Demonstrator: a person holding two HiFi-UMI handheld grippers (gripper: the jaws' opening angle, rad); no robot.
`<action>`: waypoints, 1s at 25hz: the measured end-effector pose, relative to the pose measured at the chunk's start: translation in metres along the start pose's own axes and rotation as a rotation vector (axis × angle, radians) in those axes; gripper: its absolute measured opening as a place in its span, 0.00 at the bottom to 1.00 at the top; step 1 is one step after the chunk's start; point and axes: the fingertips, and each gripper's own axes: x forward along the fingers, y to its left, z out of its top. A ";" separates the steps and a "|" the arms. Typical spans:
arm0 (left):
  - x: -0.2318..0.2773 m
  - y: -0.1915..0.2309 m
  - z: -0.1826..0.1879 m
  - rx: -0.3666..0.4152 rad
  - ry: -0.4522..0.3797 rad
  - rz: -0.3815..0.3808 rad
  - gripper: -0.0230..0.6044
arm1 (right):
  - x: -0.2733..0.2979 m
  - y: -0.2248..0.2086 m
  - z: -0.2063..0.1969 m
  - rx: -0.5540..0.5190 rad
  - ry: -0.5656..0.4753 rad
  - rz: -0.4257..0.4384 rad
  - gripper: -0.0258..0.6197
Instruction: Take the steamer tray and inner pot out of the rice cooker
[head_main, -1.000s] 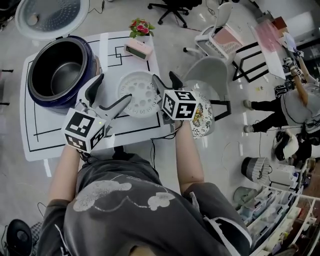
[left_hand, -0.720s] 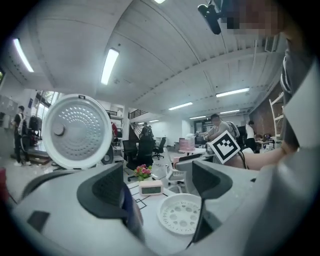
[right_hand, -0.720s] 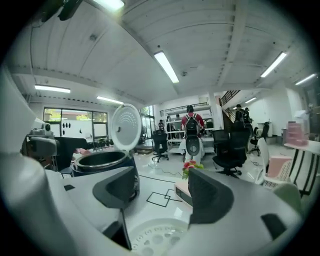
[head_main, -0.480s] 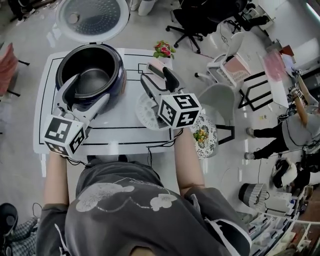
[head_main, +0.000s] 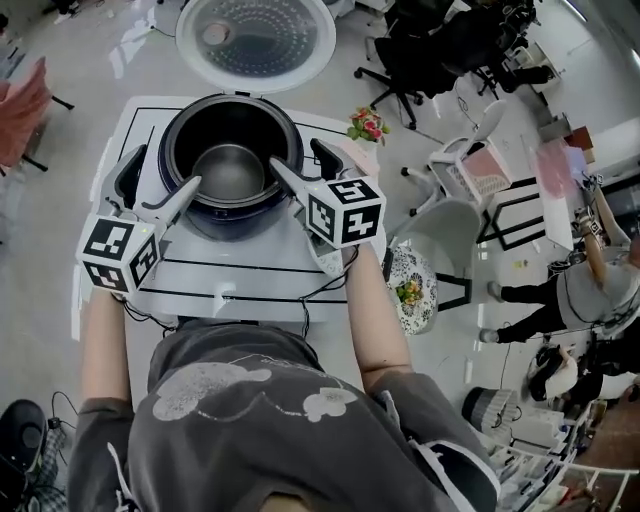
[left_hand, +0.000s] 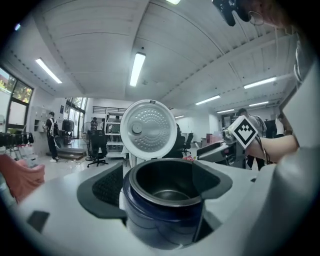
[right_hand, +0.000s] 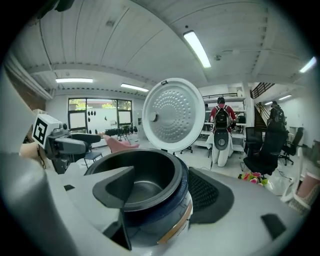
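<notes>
Inner pot (head_main: 230, 172): one, seated in the single rice cooker (head_main: 215, 225), upper centre of head view, lid (head_main: 255, 40) up behind. Left gripper (head_main: 168, 165): jaws wide apart at cooker's left rim, holding nothing. Right gripper (head_main: 294, 152): jaws fully spread at right rim, empty; hides most of the white steamer tray (head_main: 322, 262) on table. One flower bunch (head_main: 368, 125), upper right.

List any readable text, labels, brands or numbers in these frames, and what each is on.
No readable text in any view.
left marker cube: black-and-white square pattern, no letters.
right marker cube: pattern only, no letters.
rice cooker: no brand or label shows on the body or the open lid.
table sheet: black lines only, no print.
</notes>
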 end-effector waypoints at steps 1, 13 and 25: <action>0.001 0.006 -0.002 -0.005 0.004 -0.005 0.71 | 0.007 0.001 -0.001 -0.004 0.021 -0.006 0.54; 0.044 0.059 -0.026 -0.010 0.064 -0.131 0.71 | 0.060 -0.018 -0.018 0.056 0.188 -0.118 0.54; 0.063 0.079 -0.030 -0.028 0.074 -0.180 0.71 | 0.071 -0.020 -0.016 -0.020 0.263 -0.174 0.54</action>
